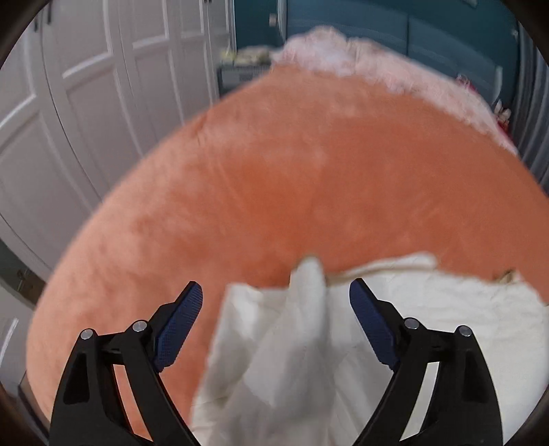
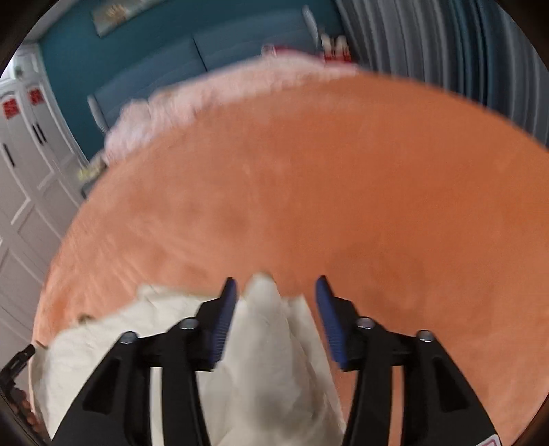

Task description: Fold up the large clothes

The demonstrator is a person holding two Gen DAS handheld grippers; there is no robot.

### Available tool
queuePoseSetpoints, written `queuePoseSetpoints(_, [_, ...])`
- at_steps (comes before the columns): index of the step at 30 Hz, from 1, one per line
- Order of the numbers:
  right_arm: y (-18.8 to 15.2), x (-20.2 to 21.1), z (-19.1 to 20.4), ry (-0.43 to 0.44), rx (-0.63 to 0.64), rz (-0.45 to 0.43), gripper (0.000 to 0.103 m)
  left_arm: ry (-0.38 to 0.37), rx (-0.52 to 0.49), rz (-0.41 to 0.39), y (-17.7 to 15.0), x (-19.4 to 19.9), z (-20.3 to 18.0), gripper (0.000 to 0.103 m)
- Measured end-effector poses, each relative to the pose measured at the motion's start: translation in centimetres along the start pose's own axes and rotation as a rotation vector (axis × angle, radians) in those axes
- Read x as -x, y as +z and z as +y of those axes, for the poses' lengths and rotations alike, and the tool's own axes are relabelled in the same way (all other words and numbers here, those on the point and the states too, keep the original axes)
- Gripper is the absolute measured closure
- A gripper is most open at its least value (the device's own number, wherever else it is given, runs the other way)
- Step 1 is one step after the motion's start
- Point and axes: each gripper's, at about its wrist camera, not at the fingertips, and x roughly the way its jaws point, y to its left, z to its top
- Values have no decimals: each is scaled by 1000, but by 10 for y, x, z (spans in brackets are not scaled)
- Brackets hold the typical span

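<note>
A white garment [image 1: 411,326] lies crumpled on an orange plush bed cover [image 1: 308,171], near its front edge. My left gripper [image 1: 274,283] is open just above it. A peaked fold of the white cloth [image 1: 307,274] stands between its blue pads [image 1: 178,322] and touches neither. In the right wrist view the same garment [image 2: 267,343] rises in a point between the fingers of my right gripper [image 2: 276,278]. That gripper is open too, less wide, and the cloth lies close beside its left pad [image 2: 223,319] without being pinched. Both views are blurred.
The orange cover [image 2: 343,188] stretches far ahead. A pale pink fluffy blanket [image 1: 343,58] is heaped at its far end against a teal headboard [image 1: 411,31]. White wardrobe doors [image 1: 85,85] stand to the left, and a grey curtain [image 2: 429,41] hangs at the right.
</note>
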Motion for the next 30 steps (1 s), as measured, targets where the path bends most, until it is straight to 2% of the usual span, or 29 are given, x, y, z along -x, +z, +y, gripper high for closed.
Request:
queuePoseSetpoints(2, [4, 17, 19, 32, 33, -29, 46, -5, -3, -13, 10, 19, -6, 18])
queuePoseSetpoints(3, [5, 20, 32, 55, 54, -22, 46, -34, -5, -19, 14, 28, -15, 18])
queuePoseSetpoints(6, [-8, 16, 87, 148, 164, 41, 46, -116, -55, -16, 17, 44, -59, 18])
queuePoseSetpoints(8, [-21, 8, 116, 183, 224, 86, 52, -145, -105, -8, 11, 45, -89, 18])
queuePoseSetpoints(9, [-28, 3, 127, 194, 248, 107, 65, -157, -135, 6, 5, 41, -107, 18])
queuePoseSetpoints(10, [-37, -6, 140, 197, 284, 141, 86, -158, -154, 20, -1, 37, -120, 19])
queuePoseSetpoints(12, [-47, -19, 153, 189, 312, 189, 101, -167, -190, 61, -14, 23, -143, 28])
queuePoseSetpoints(14, [-59, -30, 160, 185, 328, 222, 101, -161, -215, 101, -27, 9, -157, 37])
queuePoseSetpoints(19, [-79, -50, 158, 163, 345, 260, 102, -117, -228, 133, -51, -20, -165, 38])
queuePoseSetpoints(30, [-100, -71, 160, 132, 364, 245, 103, -49, -282, 66, -68, -36, -178, 35])
